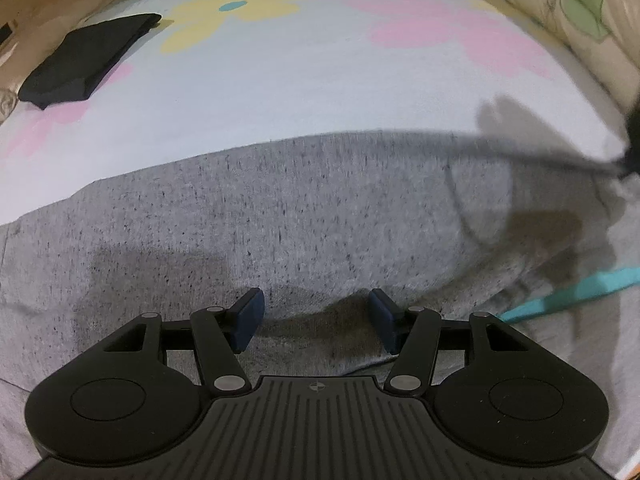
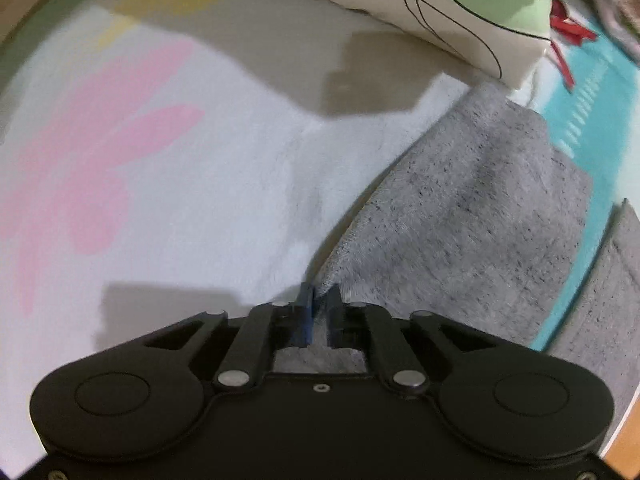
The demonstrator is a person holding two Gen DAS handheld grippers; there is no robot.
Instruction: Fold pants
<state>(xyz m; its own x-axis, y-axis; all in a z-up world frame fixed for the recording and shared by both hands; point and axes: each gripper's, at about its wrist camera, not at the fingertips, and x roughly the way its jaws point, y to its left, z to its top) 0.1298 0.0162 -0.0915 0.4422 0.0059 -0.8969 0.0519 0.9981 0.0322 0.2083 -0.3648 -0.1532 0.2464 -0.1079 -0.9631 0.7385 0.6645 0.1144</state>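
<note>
Grey speckled pants (image 1: 304, 216) lie spread across a white bed sheet with pastel flowers (image 1: 280, 80). My left gripper (image 1: 316, 312) is open, its blue pads just above the grey fabric near its near edge, holding nothing. In the right wrist view my right gripper (image 2: 320, 300) is shut on a corner of the grey pants (image 2: 472, 216), which rise from the sheet (image 2: 180, 200) as a lifted, tilted flap. A dark edge at the far right of the left wrist view (image 1: 634, 148) may be the right gripper.
A folded black garment (image 1: 84, 64) lies at the far left of the bed. A cream pillow with green leaves (image 1: 576, 28) (image 2: 460, 8) lies along the far right. A turquoise patch (image 2: 584, 92) and something red (image 2: 568, 36) sit beyond the pants.
</note>
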